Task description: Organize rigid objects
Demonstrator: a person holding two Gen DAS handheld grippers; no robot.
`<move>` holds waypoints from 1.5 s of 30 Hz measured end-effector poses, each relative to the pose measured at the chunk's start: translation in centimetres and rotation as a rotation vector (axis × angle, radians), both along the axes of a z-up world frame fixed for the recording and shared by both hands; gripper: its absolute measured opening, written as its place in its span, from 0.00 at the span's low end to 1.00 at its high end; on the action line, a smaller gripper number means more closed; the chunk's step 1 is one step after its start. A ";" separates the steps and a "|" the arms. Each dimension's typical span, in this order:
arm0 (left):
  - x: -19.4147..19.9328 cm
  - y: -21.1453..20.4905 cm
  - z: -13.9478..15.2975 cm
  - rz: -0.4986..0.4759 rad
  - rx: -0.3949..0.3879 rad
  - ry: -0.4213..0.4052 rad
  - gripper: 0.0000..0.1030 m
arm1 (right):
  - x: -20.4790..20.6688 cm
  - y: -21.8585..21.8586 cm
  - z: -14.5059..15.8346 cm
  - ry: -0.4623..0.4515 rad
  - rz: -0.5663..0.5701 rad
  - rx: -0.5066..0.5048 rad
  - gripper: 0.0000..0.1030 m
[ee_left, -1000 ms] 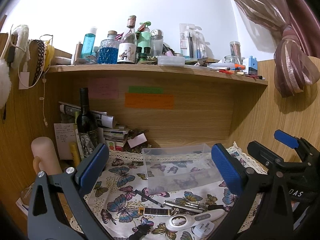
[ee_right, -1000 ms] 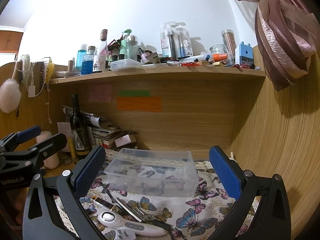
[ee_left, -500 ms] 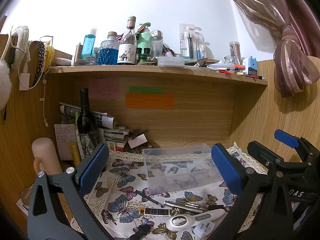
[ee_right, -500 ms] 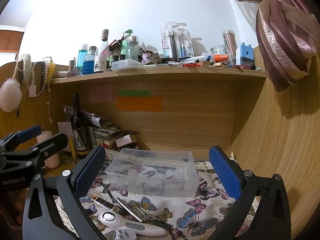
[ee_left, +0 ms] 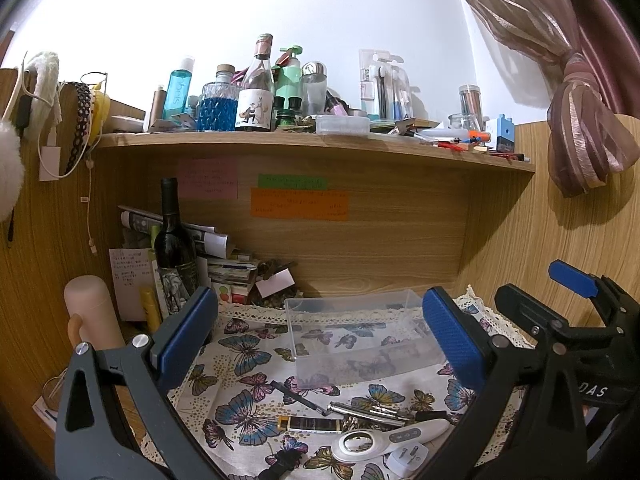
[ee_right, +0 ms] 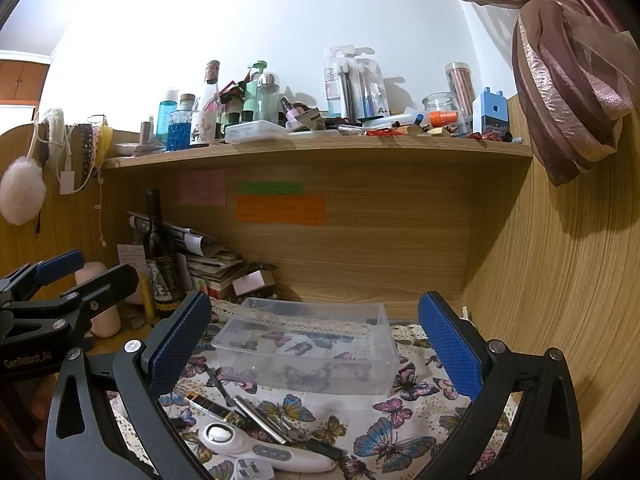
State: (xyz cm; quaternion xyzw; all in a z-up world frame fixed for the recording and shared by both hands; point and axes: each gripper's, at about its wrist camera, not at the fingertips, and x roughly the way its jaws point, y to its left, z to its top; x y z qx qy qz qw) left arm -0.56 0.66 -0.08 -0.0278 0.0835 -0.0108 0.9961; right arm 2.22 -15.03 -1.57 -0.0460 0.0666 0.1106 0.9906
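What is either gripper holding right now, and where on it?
Nothing. The left gripper and right gripper are both open with nothing between their pads. The clear box and the small items lie untouched on the butterfly cloth.

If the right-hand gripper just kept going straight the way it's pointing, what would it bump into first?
Probably the clear plastic box, which sits centred between the open right gripper fingers. Depth is hard to judge; if it passes above the box, the wooden back panel comes next.
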 end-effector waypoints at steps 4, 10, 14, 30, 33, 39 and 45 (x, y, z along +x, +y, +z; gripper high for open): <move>0.0 0.0 0.0 0.000 0.000 0.000 1.00 | 0.0 -0.1 0.0 0.000 0.001 0.002 1.00; 0.0 0.1 0.0 0.004 0.001 0.004 1.00 | 0.0 0.0 0.1 0.002 0.002 -0.001 1.00; 0.4 0.5 -0.3 0.000 0.001 0.015 1.00 | 0.2 0.1 0.0 0.011 0.003 -0.007 1.00; 4.6 5.5 -9.5 0.011 -0.067 0.380 0.78 | 4.1 -0.8 -6.5 0.282 0.035 -0.080 0.99; 4.5 5.6 -11.3 0.018 -0.043 0.440 0.73 | 4.1 -0.4 -7.6 0.318 0.071 -0.091 0.93; 4.0 5.3 -13.9 -0.030 -0.047 0.543 0.64 | 4.5 1.3 -9.3 0.402 0.128 -0.106 0.82; 4.1 4.3 -15.4 -0.085 -0.038 0.588 0.51 | 4.8 2.0 -11.5 0.518 0.170 -0.117 0.67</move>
